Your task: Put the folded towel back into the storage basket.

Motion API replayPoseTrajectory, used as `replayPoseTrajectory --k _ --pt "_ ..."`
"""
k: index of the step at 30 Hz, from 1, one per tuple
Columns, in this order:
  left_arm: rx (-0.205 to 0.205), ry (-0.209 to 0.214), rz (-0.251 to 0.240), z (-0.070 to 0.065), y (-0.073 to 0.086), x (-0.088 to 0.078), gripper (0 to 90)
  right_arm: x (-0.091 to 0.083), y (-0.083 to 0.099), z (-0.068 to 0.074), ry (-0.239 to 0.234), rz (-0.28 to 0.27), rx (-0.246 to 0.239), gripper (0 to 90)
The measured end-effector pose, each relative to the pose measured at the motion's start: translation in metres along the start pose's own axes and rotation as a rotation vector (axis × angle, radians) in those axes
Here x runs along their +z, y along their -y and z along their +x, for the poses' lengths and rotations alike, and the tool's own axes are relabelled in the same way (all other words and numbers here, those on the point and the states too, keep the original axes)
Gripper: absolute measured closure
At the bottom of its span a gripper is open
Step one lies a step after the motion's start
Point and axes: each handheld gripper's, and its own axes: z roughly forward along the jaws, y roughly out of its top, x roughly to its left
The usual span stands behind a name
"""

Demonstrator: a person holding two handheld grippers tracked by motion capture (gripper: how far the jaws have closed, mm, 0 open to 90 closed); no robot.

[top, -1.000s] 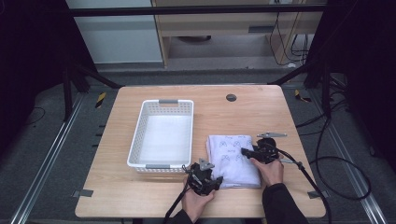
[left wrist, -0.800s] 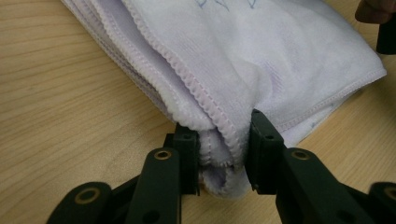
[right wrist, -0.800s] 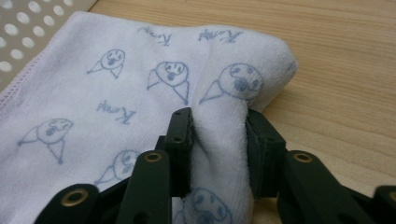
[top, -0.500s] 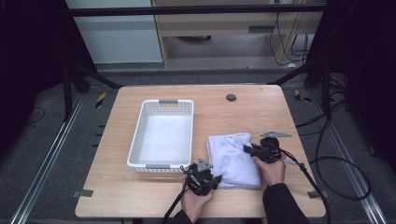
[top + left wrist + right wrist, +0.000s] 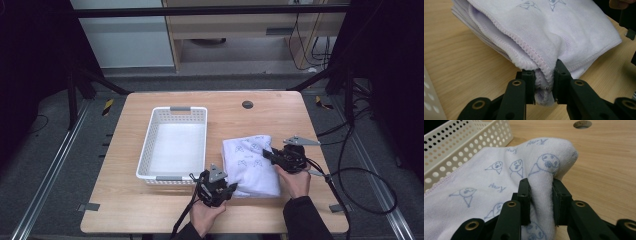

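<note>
I have both grippers clamped on the folded white towel (image 5: 252, 165), which lies on the wooden counter (image 5: 125, 210) just to the right of the white perforated basket (image 5: 175, 145). My left gripper (image 5: 231, 188) bites the towel's near left corner: in the left gripper view its jaws are closed tight on a bunched stack of stitched hems (image 5: 544, 82), and several folded layers fan out above them. The cloth beyond the pinch slopes down to the counter, so that corner is raised a little off the wood.

My right gripper (image 5: 267, 153) holds the towel's right edge, near its far corner. In the right gripper view its jaws squeeze a fold of the cloth (image 5: 541, 195), printed with small blue cartoon faces and scribbled words, and the towel humps up into a rounded peak just past the jaws. The basket's wall (image 5: 461, 147) stands close behind the towel on the left of that view, and a round hole in the counter (image 5: 581, 123) shows well beyond.

The rest of the towel rests flat on the counter between my two hands.
</note>
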Motion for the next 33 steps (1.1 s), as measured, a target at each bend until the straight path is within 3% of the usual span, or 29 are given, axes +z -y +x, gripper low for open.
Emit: replayPoseTrajectory --k 7,15,33 --pt "0.024 0.003 -0.023 0.0 -0.013 -0.012 74.0 -0.011 -0.01 0.005 0.001 -0.057 -0.004 72.0" --pt "0.073 -0.026 -0.055 0.0 -0.025 -0.029 74.0 -0.022 -0.026 0.017 0.012 -0.131 -0.019 72.0" --pt "0.095 -0.053 -0.112 0.014 -0.043 -0.057 74.0 -0.027 -0.056 0.041 0.024 -0.194 -0.051 72.0"
